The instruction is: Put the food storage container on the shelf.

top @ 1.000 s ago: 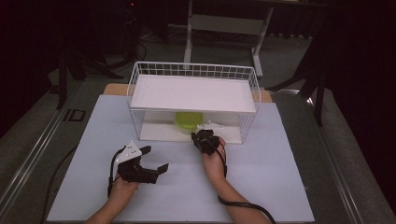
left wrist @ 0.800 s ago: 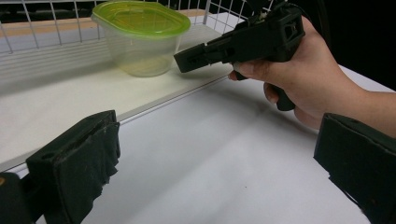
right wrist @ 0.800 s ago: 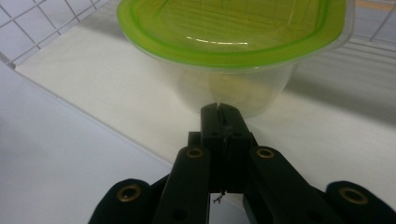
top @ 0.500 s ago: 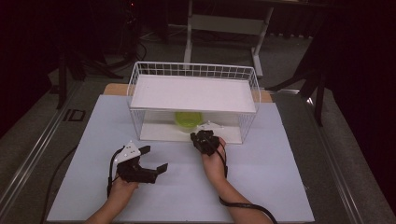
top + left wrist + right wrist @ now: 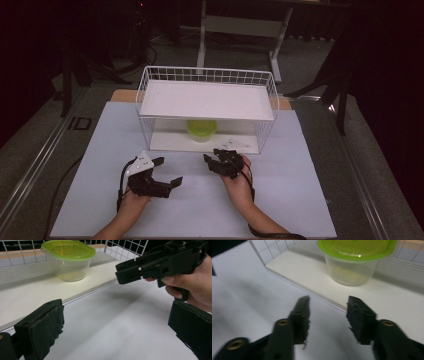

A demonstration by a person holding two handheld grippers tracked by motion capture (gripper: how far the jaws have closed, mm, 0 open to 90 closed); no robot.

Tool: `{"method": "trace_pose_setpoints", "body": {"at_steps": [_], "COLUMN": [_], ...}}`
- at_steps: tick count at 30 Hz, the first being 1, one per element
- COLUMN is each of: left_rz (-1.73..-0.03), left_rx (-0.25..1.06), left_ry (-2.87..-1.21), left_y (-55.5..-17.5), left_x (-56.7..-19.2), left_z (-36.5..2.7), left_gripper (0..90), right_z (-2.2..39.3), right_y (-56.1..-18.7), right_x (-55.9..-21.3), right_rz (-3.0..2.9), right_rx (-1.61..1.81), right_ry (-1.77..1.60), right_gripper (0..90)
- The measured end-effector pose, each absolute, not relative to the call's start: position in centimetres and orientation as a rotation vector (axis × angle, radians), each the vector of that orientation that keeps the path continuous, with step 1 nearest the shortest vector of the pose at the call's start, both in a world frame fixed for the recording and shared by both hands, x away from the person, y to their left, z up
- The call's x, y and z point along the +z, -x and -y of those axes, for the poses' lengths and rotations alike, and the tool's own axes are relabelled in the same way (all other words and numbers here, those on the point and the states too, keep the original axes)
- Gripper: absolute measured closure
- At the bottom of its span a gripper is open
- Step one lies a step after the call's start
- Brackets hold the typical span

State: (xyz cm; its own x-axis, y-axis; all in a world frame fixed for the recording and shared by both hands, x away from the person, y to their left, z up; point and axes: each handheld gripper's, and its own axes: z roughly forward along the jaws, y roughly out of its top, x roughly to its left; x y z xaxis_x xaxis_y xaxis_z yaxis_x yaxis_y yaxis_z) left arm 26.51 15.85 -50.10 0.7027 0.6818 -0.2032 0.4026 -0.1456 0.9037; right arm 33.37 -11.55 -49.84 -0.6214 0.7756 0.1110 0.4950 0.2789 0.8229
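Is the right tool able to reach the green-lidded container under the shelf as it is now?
Probably yes. The right tool is open at the rack's open front, facing the container, and the white board between them looks bare. The wire rack closes the sides.

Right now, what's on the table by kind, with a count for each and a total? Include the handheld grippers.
Wire rack with two white shelves: 1
Clear container with green lid, on the lower shelf: 1
Handheld grippers, both open and empty: 2 (left gripper, right gripper)
White table mat: 1
Total: 5
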Motion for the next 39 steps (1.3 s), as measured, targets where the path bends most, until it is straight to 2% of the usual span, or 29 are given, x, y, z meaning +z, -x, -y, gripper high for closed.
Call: {"method": "trace_pose_setpoints", "body": {"at_steps": [4, 6, 7, 9, 39], "left_rz": [-0.861, -0.848, -0.848, -0.834, -0.878], "left_rx": [0.302, 0.304, 0.304, 0.299, 0.311], "left_ry": [-1.781, -1.792, -1.792, -1.793, -1.802], "left_y": [-26.3, -26.1, -26.1, -25.9, -23.7], "left_x": [-49.9, -49.7, -49.7, -49.5, -49.0], "left_z": [-15.7, -15.7, -15.7, -15.8, -19.2], "left_gripper": [1.2, 1.2, 1.2, 1.2, 1.2], "right_z": [12.3, 12.7, 12.7, 13.3, 20.6], "right_y": [-32.6, -32.2, -32.2, -31.6, -27.2], "right_x": [-49.4, -49.1, -49.1, -48.9, -48.2], "right_rz": [-2.227, -2.221, -2.221, -2.207, -2.182], "right_rx": [1.289, 1.315, 1.315, 1.345, 1.31], "right_ry": [-1.161, -1.154, -1.154, -1.184, -1.145], "right_gripper": [36.3, 27.4, 27.4, 15.4, 14.0]}}
